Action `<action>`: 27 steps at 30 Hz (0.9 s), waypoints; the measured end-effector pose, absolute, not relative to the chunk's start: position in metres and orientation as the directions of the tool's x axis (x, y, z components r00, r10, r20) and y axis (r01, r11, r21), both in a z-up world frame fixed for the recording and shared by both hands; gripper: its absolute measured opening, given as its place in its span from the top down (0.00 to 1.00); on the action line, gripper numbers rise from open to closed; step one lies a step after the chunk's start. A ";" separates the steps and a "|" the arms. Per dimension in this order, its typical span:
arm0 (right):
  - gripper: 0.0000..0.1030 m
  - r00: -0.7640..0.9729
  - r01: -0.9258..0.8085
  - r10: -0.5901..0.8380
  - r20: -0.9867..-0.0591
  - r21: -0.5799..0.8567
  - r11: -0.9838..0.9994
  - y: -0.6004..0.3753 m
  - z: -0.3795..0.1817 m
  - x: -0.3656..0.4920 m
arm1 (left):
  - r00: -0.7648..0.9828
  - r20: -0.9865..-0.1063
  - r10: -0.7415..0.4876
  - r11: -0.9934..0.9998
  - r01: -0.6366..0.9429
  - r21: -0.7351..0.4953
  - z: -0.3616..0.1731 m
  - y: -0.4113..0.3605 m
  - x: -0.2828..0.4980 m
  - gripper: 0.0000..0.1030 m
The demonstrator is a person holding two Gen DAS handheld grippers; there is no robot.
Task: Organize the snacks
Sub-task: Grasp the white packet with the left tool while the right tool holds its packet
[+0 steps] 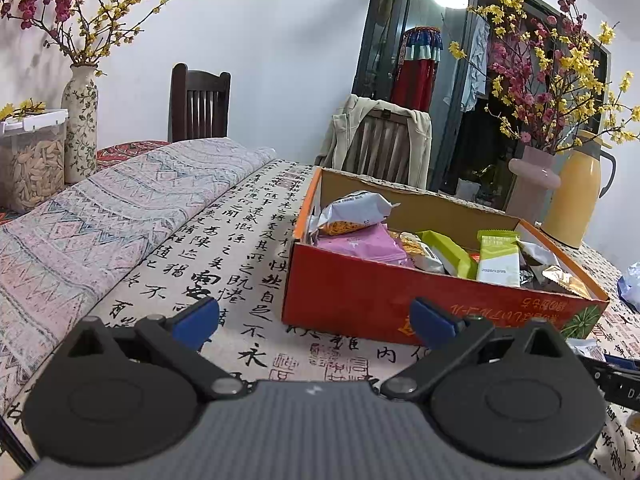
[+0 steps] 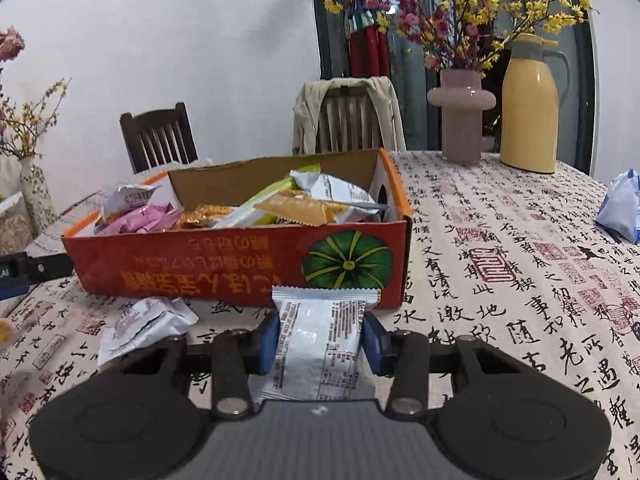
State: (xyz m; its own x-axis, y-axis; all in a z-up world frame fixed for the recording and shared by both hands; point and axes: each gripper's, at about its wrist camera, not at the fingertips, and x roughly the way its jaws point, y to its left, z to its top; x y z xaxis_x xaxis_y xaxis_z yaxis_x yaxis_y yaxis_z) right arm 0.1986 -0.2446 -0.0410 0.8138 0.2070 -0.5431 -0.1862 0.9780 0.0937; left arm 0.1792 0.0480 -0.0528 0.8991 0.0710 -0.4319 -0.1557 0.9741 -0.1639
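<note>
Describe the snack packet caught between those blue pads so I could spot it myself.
Find the red box on the calligraphy tablecloth. Before its pumpkin picture, the right gripper pinches a white packet. Unlike the crumpled packet beside it, it shows fine black print.

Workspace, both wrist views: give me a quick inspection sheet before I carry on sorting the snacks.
Surface: calligraphy tablecloth; folded patterned cloth at the left.
Job's things: orange box holding mixed snack packets; white packet between the right pads; another white packet lying loose before the box.
Clutter: blue-white bag at the right edge.
Grippers: left gripper open, empty; right gripper closed on the white packet.
Cables: nothing seen.
Surroundings: pink vase, yellow jug, patterned vase, lidded container, chairs.
</note>
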 end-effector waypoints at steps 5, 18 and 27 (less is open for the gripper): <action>0.59 0.812 -0.206 0.228 -0.538 0.101 0.973 -0.244 -0.043 0.199 | 0.899 -0.431 0.075 0.975 -0.156 -0.156 -0.053 0.045 0.179 0.00; 0.59 0.820 -0.221 0.254 -0.514 0.125 0.967 -0.246 -0.043 0.196 | 0.862 -0.497 0.100 0.984 -0.160 -0.079 -0.055 0.036 0.191 0.00; 0.59 0.828 -0.219 0.257 -0.498 0.136 0.966 -0.247 -0.043 0.193 | 0.812 -0.584 0.001 0.996 -0.050 -0.067 -0.052 0.010 0.198 0.00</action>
State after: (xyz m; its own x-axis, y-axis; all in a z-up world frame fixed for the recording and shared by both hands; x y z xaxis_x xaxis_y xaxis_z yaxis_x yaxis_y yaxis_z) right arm 0.1928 -0.2469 -0.0432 0.8280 0.2574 -0.4981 -0.2187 0.9663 0.1357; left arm 0.1983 0.0099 -0.0523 0.8119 0.0014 -0.5838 -0.0502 0.9965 -0.0675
